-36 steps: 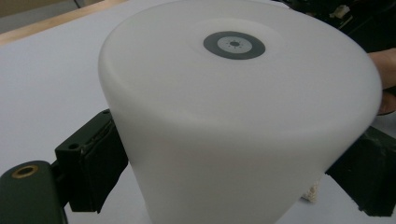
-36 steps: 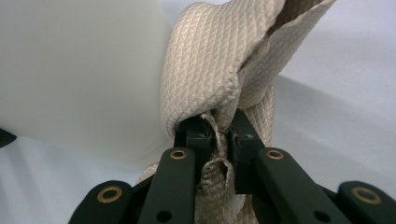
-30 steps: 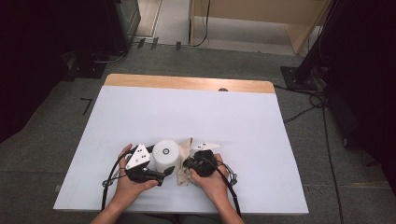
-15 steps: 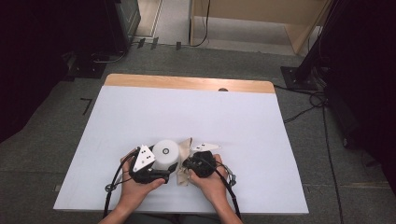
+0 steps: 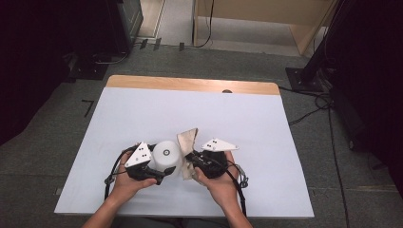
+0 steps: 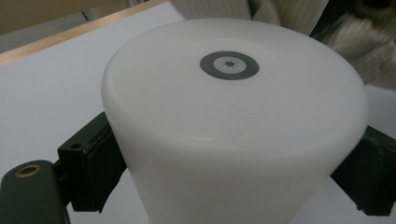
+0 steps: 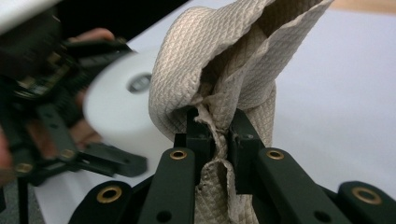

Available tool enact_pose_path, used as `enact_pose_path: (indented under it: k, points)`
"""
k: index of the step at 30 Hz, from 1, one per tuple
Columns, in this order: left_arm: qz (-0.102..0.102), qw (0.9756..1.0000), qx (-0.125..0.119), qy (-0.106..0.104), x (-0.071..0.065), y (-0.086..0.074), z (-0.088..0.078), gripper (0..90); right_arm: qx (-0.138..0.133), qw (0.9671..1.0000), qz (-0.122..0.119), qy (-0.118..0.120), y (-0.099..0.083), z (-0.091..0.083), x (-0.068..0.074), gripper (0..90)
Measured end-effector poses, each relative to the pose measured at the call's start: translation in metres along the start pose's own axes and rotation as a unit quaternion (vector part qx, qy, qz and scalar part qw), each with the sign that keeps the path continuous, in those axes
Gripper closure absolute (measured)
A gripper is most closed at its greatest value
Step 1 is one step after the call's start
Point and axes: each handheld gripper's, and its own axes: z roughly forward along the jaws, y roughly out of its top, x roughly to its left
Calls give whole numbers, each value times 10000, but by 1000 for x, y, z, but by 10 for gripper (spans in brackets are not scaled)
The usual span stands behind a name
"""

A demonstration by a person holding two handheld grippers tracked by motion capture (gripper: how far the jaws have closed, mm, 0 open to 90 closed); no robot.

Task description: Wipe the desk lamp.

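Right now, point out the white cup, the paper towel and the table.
white cup (image 6: 229,116), left gripper view, upturned base.
paper towel (image 7: 187,56), right gripper view, bunched fold above the jaws.
table (image 5: 157,114), high view, bare white top.

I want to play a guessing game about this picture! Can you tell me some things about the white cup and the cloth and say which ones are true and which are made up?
1. The left tool grips the white upside-down cup by its sides. True.
2. The right tool is wide open and holds nothing. False: it is shut on the beige cloth.
3. The cloth lies flat on the table. False: it is bunched up and sticks up from the tool.
4. The cup has a small grey round mark on top. True.
5. The cup stands at the table's far wooden edge. False: it is near the person's hands, at the near side.
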Motion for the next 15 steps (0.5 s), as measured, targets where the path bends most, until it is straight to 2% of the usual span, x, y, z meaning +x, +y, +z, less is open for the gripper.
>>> enact_pose_path:
  k: [3,8,11,15]
  points:
    - [10,10000,0,-6,0,0,0,87,61,9999,-112,-51,-1,4,4,820]
    - [19,10000,2,-18,0,0,0,88,447,9988,-67,-207,-17,24,-2,820]
    - [26,10000,2,-22,0,0,0,88,722,9968,-77,-340,-28,38,-7,820]
    - [27,10000,9,-22,0,0,0,88,1121,9930,40,-371,-42,54,-14,819]
